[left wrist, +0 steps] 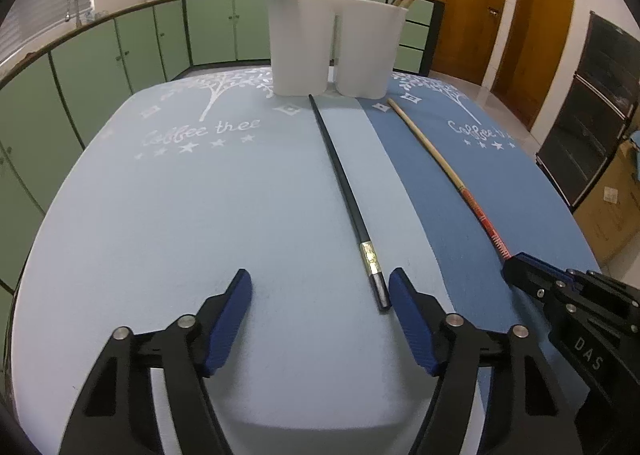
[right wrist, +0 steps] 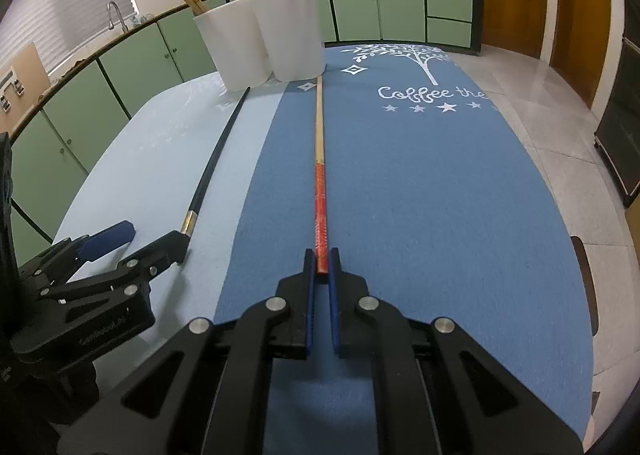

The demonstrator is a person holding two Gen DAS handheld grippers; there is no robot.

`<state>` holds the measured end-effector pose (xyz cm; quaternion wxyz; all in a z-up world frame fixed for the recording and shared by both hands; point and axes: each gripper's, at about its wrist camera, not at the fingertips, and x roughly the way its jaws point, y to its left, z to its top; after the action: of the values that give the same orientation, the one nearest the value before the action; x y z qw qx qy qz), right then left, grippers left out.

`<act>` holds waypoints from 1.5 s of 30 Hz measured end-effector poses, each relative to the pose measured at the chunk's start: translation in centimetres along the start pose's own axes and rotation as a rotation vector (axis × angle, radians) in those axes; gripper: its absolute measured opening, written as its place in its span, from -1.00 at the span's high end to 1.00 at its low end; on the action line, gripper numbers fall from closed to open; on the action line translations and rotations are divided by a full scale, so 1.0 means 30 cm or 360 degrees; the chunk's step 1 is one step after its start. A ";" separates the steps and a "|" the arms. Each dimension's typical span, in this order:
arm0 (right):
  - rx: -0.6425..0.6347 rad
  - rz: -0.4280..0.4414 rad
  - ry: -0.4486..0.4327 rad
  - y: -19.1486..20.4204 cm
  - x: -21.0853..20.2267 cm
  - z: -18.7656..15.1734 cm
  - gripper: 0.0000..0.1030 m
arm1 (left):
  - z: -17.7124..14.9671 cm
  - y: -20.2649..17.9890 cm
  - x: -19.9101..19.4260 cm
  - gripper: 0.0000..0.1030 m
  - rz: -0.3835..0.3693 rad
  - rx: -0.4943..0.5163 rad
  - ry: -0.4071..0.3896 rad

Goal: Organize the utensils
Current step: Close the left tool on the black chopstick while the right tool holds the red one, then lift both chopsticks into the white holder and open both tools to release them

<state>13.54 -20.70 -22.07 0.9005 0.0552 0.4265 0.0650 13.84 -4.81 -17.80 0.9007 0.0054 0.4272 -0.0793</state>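
Note:
A black chopstick point(left wrist: 344, 191) with a gold band lies on the light blue mat, its thick end just inside my open left gripper point(left wrist: 320, 291), close to the right finger. It also shows in the right wrist view point(right wrist: 216, 159). My right gripper point(right wrist: 322, 263) is shut on the red end of a wooden chopstick point(right wrist: 319, 159) that lies flat on the dark blue mat; it also shows in the left wrist view point(left wrist: 436, 159). A white two-cup holder point(left wrist: 332, 43) at the far end holds several chopsticks; it also shows in the right wrist view point(right wrist: 264, 39).
Two placemats cover the table: light blue point(left wrist: 180, 215) and dark blue point(right wrist: 440, 195). Green cabinets point(left wrist: 120, 55) run behind the table. Wooden doors point(left wrist: 532, 27) and tiled floor lie to the right. The table edge curves close on both sides.

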 end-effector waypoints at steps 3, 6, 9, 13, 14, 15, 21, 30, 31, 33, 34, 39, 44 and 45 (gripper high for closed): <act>-0.0005 -0.0002 0.0005 0.002 0.003 0.001 0.89 | 0.000 -0.012 0.000 -0.19 0.0000 -0.0012 -0.0004; -0.0022 -0.0007 0.0003 0.005 0.004 0.000 0.89 | -0.004 -0.025 -0.001 0.02 -0.0009 -0.0020 -0.0008; -0.0023 0.0010 0.0002 0.000 0.005 0.000 0.88 | -0.006 -0.029 -0.004 0.29 -0.0035 -0.0039 -0.0015; -0.0020 0.0036 -0.0004 -0.008 0.005 -0.002 0.88 | -0.008 -0.031 -0.006 0.42 -0.0029 -0.0037 -0.0016; -0.0019 0.0039 -0.0006 -0.009 0.004 -0.003 0.88 | -0.009 -0.034 -0.007 0.42 -0.0022 -0.0031 -0.0015; -0.0017 0.0043 -0.0008 -0.009 0.004 -0.005 0.88 | -0.009 -0.036 -0.006 0.42 -0.0017 -0.0027 -0.0013; 0.0013 0.0084 -0.0013 -0.021 0.008 -0.003 0.88 | -0.012 -0.051 -0.004 0.40 0.0014 -0.0020 -0.0008; 0.0039 0.0118 -0.0015 -0.031 0.005 -0.003 0.88 | -0.015 -0.041 -0.006 0.87 0.0005 -0.0051 -0.0015; 0.0040 0.0119 -0.0015 -0.031 0.005 -0.003 0.88 | -0.014 -0.040 -0.006 0.87 0.0005 -0.0053 -0.0015; 0.0038 0.0114 -0.0015 -0.029 0.003 -0.003 0.89 | -0.014 -0.037 -0.008 0.88 0.0003 -0.0064 -0.0018; 0.0032 0.0107 -0.0015 -0.026 0.003 -0.002 0.89 | -0.012 -0.036 -0.009 0.88 0.0001 -0.0069 -0.0019; 0.0015 0.0089 -0.0021 -0.022 -0.012 0.003 0.90 | -0.012 -0.027 -0.045 0.88 -0.0004 -0.0072 -0.0045; 0.0010 0.0079 -0.0059 -0.024 -0.056 0.020 0.90 | 0.003 -0.011 -0.136 0.88 -0.0008 -0.0056 -0.0135; -0.0009 0.0063 -0.0080 -0.020 -0.076 0.027 0.90 | 0.010 -0.008 -0.159 0.88 -0.0006 -0.0046 -0.0160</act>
<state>12.78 -21.70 -19.93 0.9096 0.0626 0.4024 0.0826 11.08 -4.42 -13.91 0.9208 -0.0126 0.3826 -0.0751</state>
